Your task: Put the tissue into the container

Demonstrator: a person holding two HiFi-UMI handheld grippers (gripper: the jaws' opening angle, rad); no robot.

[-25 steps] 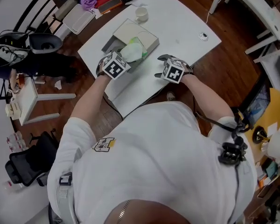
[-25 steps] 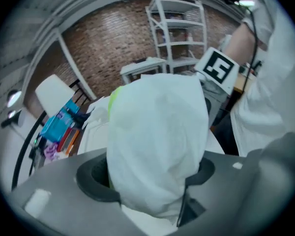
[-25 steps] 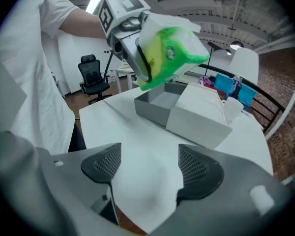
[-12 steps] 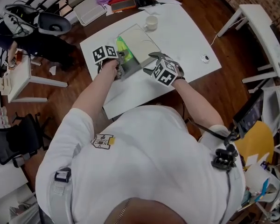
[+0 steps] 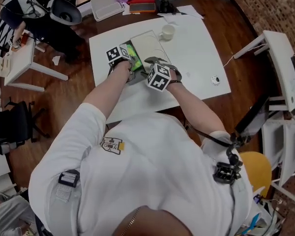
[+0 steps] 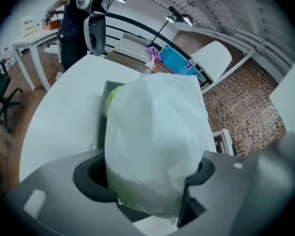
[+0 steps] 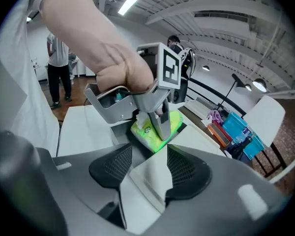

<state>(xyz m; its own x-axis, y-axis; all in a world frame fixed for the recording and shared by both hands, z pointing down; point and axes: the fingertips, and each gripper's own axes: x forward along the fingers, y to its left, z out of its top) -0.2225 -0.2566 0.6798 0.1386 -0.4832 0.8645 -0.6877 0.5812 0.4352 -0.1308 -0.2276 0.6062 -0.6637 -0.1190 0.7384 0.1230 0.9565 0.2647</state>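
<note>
**Moved in closer since a second ago**

Brought the right hand-held gripper [image 7: 145, 173] from out at the right of the grey plastic container [image 7: 119, 134] up to its near side, at the middle of the head view. Rolled the left hand-held gripper [image 5: 131, 65] over, leaving its marker cube at the upper left of the box.

Clamping the soft white-and-green wrapped tissue pack [image 6: 155, 132] in the left jaws, pads pressed into both its sides. Holding the pack tilted at the mouth of the container's open grey tray; cannot tell whether touching it.

Have just been closing the right jaws. Standing part-way apart now, with a corner of the flat white open lid [image 5: 150, 44] between them and no press on it to be made out.

Resting the container on the white bench [image 5: 196, 48], toward the bench's upper left part.
</note>
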